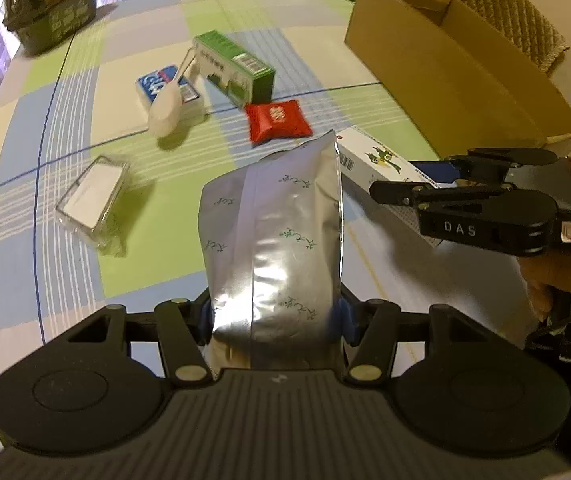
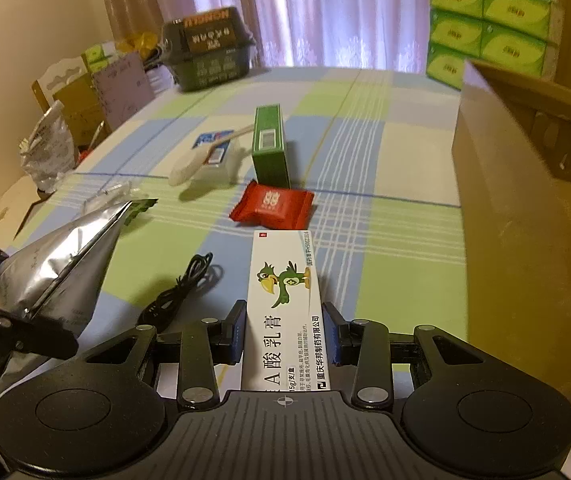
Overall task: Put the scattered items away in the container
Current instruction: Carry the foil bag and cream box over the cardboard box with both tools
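In our left gripper (image 1: 275, 320) the jaws pinch a silver foil pouch (image 1: 273, 232), held above the checked tablecloth (image 1: 145, 264). Our right gripper (image 2: 281, 334) has its jaws closed on a white ointment box (image 2: 283, 300), also off the table. Near that box a black cable (image 2: 181, 292) lies coiled. Farther on sit a red packet (image 2: 271, 206), a green box (image 2: 271, 146) and a white spoon (image 2: 193, 164). The open cardboard box (image 2: 525, 208) stands at the right.
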`<action>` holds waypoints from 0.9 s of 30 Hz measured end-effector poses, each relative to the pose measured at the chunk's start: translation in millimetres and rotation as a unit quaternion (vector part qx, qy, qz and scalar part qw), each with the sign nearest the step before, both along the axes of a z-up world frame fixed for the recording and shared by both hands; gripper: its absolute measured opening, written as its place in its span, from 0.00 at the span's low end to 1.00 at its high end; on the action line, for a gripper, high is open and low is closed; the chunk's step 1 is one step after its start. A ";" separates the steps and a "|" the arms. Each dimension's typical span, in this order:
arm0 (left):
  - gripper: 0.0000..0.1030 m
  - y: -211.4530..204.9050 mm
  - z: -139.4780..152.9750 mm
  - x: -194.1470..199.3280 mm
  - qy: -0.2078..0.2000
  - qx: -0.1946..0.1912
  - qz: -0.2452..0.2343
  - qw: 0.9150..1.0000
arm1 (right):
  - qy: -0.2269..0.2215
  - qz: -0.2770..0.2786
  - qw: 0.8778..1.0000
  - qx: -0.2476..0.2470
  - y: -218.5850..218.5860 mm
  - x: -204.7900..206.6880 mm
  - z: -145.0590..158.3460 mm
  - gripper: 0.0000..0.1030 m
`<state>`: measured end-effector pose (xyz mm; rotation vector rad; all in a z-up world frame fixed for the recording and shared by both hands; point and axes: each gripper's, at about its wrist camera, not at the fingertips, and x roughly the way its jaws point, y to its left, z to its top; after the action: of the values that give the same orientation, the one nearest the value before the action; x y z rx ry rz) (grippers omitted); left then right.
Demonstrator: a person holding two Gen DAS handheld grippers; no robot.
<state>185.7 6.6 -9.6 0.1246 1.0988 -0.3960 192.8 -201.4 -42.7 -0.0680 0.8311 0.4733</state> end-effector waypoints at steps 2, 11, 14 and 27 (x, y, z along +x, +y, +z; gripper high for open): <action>0.51 -4.0 6.5 -1.5 -0.005 -0.001 -0.003 1.000 | -0.006 -0.011 1.000 0.005 -6.4 -5.4 5.4 0.39; 0.51 -25.2 29.4 -8.0 -0.023 -0.002 -0.022 0.999 | -0.030 -0.045 0.998 0.014 -31.1 -29.1 38.2 0.39; 0.51 -35.4 36.5 -8.6 -0.032 -0.002 -0.029 0.999 | -0.041 -0.051 0.998 0.012 -36.9 -35.0 49.5 0.39; 0.51 -93.3 60.4 -12.1 -0.064 -0.010 -0.068 0.996 | -0.079 -0.080 0.994 0.012 -74.6 -48.8 91.9 0.39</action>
<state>173.7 -86.7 50.8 0.2058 0.9627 -0.5146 144.0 -276.0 49.2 -0.0151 0.6700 0.3220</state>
